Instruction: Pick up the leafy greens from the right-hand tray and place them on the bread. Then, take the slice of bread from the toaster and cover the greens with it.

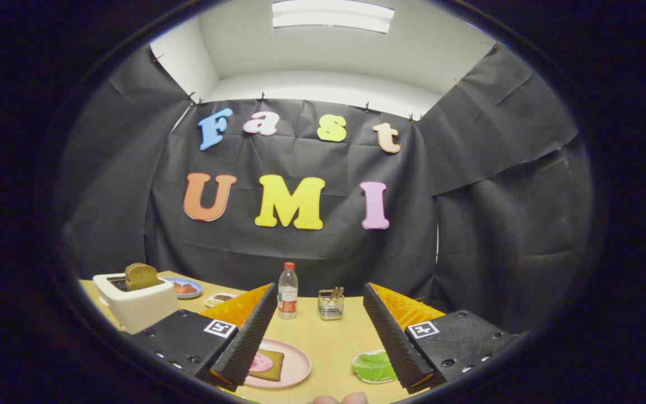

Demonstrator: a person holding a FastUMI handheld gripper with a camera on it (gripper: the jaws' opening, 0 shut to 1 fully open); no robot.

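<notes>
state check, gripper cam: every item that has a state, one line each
gripper: open, fingers wide apart, holding nothing
toaster: slice of bread sticking up from slot
pink plate: bread slice with pink topping, uncovered
leafy greens: lying in their tray
bottle: upright, capped

two bread slices (142, 276), one toaster (135, 306), one bottle (287, 292), four plates (295, 367)

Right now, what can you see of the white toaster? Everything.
The boxy white toaster stands upright on the pale wooden table, beyond the left finger of the open claw, which holds nothing. It looks like smooth plastic or ceramic, with a dark slot on top. A brown bread slice sticks up out of the slot, tilted slightly. A small handle-like lip shows on its side. A blue plate sits just behind it.
</notes>
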